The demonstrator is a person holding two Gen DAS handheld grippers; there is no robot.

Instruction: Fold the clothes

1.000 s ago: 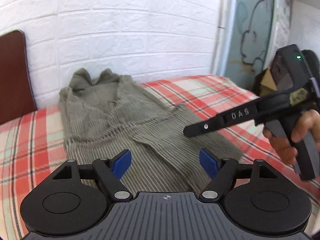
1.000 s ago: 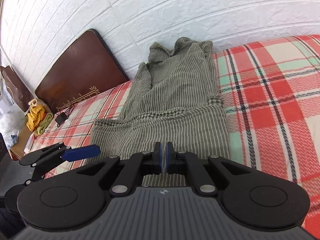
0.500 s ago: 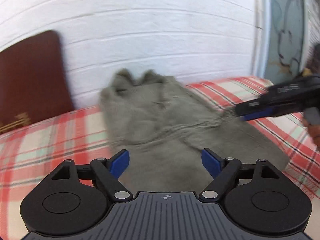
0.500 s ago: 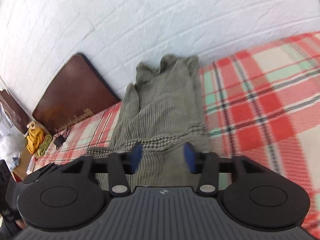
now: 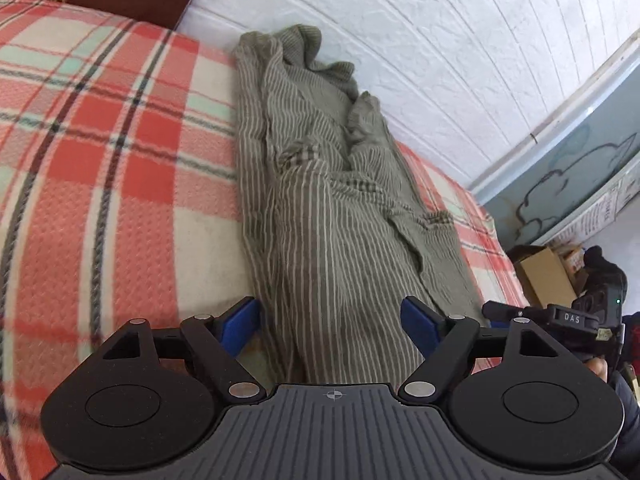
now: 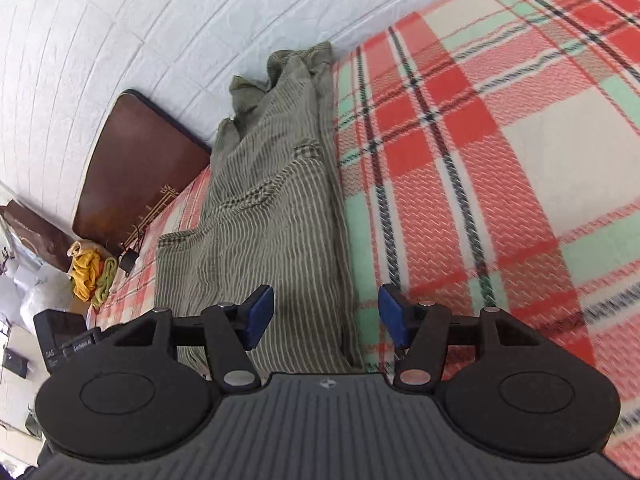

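Note:
A grey-green striped garment (image 5: 328, 208) lies in a long narrow strip on the plaid blanket (image 5: 112, 168), its far end bunched against the white wall. My left gripper (image 5: 331, 320) is open, low over the garment's near left edge, its blue pads astride the cloth. In the right wrist view the same garment (image 6: 272, 216) runs away from me. My right gripper (image 6: 326, 314) is open over the near right edge, where the cloth meets the blanket (image 6: 480, 160). The right gripper's body (image 5: 572, 320) shows at the right of the left wrist view.
A white brick-pattern wall (image 6: 200, 20) runs behind the bed. A brown headboard (image 6: 136, 168) stands at the left end, with a charger (image 6: 128, 258) and yellow cloths (image 6: 90, 272) near it. A cardboard box (image 5: 548, 276) sits beyond the bed's right side.
Both grippers dropped down to the garment's near end, one at each edge. The right gripper went from shut to open. The left gripper stayed open.

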